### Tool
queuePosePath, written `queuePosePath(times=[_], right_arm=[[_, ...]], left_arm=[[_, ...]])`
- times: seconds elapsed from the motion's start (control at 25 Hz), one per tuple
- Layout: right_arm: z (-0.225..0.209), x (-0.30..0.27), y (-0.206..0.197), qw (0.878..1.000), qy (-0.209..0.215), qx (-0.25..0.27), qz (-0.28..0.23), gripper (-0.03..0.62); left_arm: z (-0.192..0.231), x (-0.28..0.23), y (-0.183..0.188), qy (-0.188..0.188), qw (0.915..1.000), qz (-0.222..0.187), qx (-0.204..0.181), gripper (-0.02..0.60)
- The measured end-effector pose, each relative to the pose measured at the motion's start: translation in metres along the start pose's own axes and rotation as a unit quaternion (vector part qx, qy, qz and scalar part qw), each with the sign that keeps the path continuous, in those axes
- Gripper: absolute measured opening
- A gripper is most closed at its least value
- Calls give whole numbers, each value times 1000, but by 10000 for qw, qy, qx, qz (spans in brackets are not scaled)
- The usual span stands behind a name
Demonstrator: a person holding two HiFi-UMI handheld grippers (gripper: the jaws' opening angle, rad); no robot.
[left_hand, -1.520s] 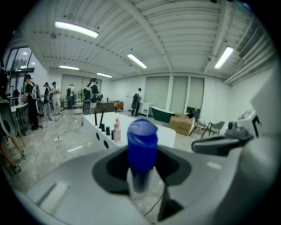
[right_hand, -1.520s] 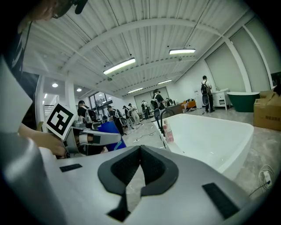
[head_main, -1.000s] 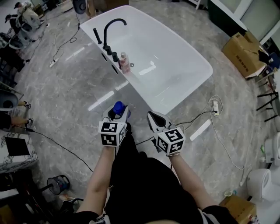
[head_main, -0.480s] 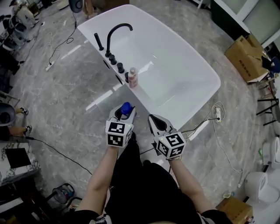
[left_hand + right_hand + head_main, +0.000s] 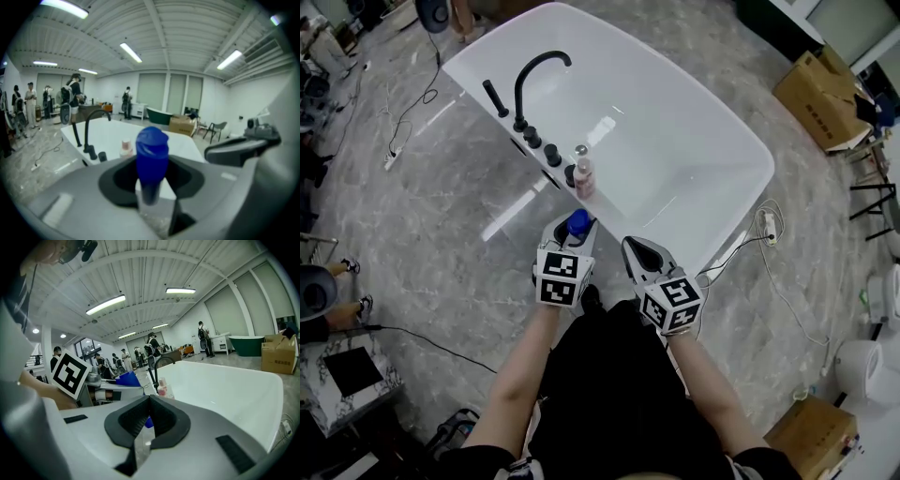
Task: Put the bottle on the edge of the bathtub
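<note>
My left gripper (image 5: pixel 573 228) is shut on a clear bottle with a blue cap (image 5: pixel 577 222), held upright just short of the white bathtub's near rim (image 5: pixel 609 214). In the left gripper view the blue cap (image 5: pixel 151 149) stands between the jaws, with the tub (image 5: pixel 115 136) beyond. My right gripper (image 5: pixel 633 249) hovers beside it, shut with nothing in it; its jaws meet at the tips (image 5: pixel 149 398). A small pink bottle (image 5: pixel 583 175) stands on the tub's edge by the black faucet (image 5: pixel 525 82).
Black knobs (image 5: pixel 551 155) line the tub's edge beside the faucet. A power strip with cable (image 5: pixel 766 228) lies on the marble floor right of the tub. Cardboard boxes (image 5: pixel 820 86) sit at the far right. People stand in the background (image 5: pixel 75 96).
Both grippers have moved toward the bathtub, which now lies closer in front of them. The blue-capped bottle stays in the left gripper.
</note>
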State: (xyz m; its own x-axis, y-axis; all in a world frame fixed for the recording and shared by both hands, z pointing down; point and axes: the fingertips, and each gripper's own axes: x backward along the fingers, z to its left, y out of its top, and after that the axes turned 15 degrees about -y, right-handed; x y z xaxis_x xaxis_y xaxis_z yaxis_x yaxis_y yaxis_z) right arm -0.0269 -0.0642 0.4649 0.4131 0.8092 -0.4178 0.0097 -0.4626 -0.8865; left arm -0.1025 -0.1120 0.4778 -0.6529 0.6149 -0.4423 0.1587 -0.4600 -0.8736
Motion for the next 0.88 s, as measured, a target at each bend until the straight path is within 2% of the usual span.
queuePosePath(times=[0.32,0.64,0.88], right_arm=[[-31,-12,2,9998,-138,-118,82,3],[-47,-33,2,9997,41,-100,214,3],[-51,-51,-9,9989,91,-178,417,3]], left_arm=[[5,-40,1,-1,9999,159,-44,156],[19,-79,-2,77,9996,254,-87,155],[32,-103,-14,-4,9996,283,-69,156]])
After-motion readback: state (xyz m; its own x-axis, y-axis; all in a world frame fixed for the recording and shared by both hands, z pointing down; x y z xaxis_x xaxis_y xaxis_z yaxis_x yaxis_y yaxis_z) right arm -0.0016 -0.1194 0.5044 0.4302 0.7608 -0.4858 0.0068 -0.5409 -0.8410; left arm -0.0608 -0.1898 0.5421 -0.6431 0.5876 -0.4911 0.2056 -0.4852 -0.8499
